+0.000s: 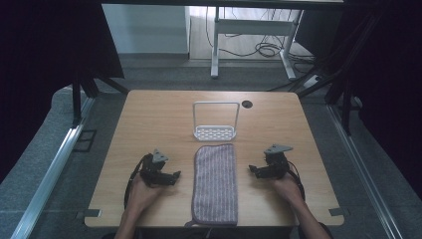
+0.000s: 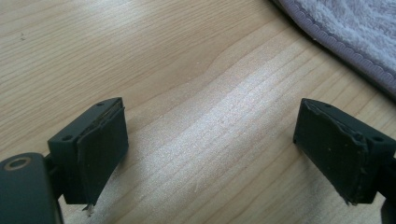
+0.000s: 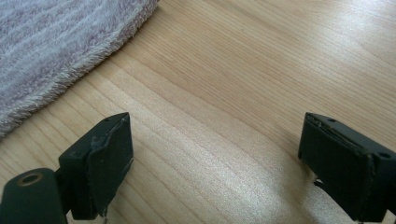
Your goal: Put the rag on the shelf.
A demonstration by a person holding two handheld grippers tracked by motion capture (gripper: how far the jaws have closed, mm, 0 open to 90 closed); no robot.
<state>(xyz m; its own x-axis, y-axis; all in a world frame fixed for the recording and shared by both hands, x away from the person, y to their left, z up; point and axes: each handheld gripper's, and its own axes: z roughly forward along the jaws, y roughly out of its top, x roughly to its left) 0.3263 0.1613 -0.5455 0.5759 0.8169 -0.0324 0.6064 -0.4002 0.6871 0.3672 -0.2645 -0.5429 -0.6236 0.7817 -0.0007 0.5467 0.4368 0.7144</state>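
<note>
Towel (image 2: 355, 32) cropped by frame's corner

Light wood-grain table (image 1: 149, 107), round cable hole (image 1: 247, 104) at its 1 o'clock. Grey carpet floor (image 1: 45, 164) all round. At 12 o'clock, white metal desk frame (image 1: 251, 27) with black cables (image 1: 266, 49) tangled beneath. Black curtains (image 1: 45, 45) at 10 and 2 o'clock. Aluminium rail (image 1: 50, 172) at 9, possibly a rig frame.

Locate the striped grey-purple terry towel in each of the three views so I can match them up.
High view: the striped grey-purple terry towel lies lengthwise at the table's near middle, between the two claws.
Left gripper view: its hemmed edge fills the top right corner.
Right gripper view: its fluffy edge fills the top left corner.
Shared landmark: the light wooden tabletop, whose bare grain lies between each claw's open jaws.
</note>
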